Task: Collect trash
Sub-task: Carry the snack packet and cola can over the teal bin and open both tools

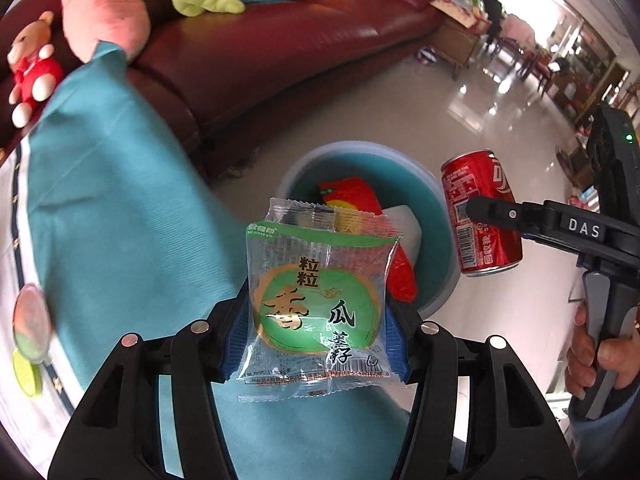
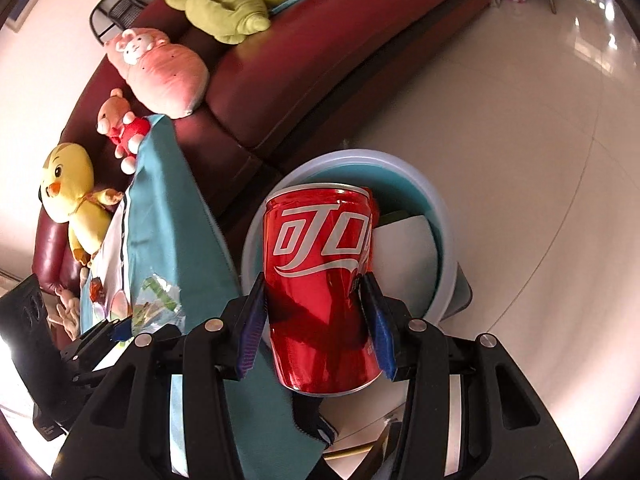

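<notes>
You held both loads near the bin [image 1: 436,280] — left tongs [image 1: 318,336] clamped on the snack packet [image 1: 316,304], right tongs [image 2: 316,324] gripping the red can [image 2: 320,280]. Next, I judge: centre them over it — then release.

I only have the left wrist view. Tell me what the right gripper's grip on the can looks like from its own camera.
Observer: The right gripper has the can between both blue pads, clamped around its lower half.
Operator: Give me the can's place over the bin.
Observer: In the right wrist view the can's upper end overlaps the bin near its left rim; the height above it I cannot tell.
Operator: Say what else is on the sofa beyond my view.
Observer: A yellow chick toy sits at the sofa's left end, beside the teal cloth.
</notes>
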